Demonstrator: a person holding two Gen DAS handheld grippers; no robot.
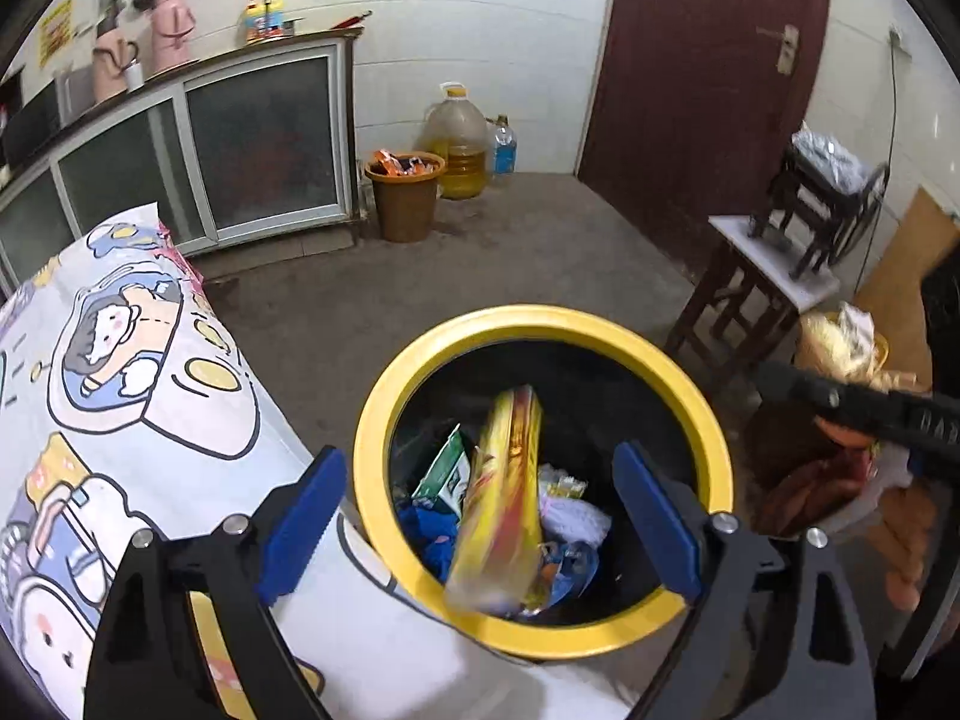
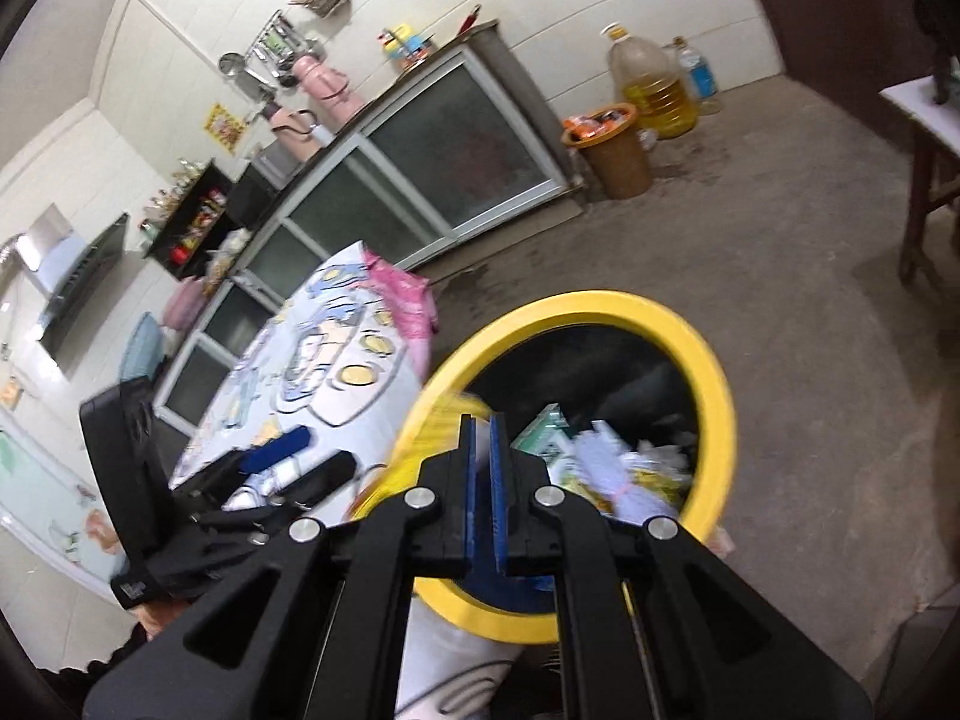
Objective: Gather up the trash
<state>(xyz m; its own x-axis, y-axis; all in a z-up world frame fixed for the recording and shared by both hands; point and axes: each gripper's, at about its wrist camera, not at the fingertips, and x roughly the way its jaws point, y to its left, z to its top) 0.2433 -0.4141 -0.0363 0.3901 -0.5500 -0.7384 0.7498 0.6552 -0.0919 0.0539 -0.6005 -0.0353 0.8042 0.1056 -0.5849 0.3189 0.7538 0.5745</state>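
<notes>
- Drop into the bin: the left tool [image 1: 480,516] hangs over the yellow-rimmed bin [image 1: 690,384] at lower centre of the left wrist view, its blue pads spread wide with nothing between them.
- Yellow wrapper [image 1: 501,498], blurred, lies lengthwise between the spread pads and inside the bin mouth; it appears to be falling or just landed, touching neither pad.
- Other trash sits in the bin: a green-and-white carton [image 1: 447,471], white crumpled paper [image 1: 573,513] and blue scraps, all below the rim.
- Right tool [image 2: 483,480], at lower centre of the right wrist view, shows its pads nearly together; whether a thin scrap is pinched between them cannot be told. It hovers over the near edge of the same bin [image 2: 717,396].
- Bench with the cartoon-print cloth [image 1: 180,420] stands at left, its edge touching or just beside the bin rim.
- Judgement on the step: a good release keeps the left tool centred over the opening and well inside the ring until the wrapper has cleared the rim, since the long wrapper could catch on the near edge and tip out.
- Judgement on clearance: the two tools are near each other above the bin; withdrawing one at a time would avoid a knock.
- Brown bucket [image 1: 405,195], at upper centre by the cabinet, already holds orange packets and is well apart.
</notes>
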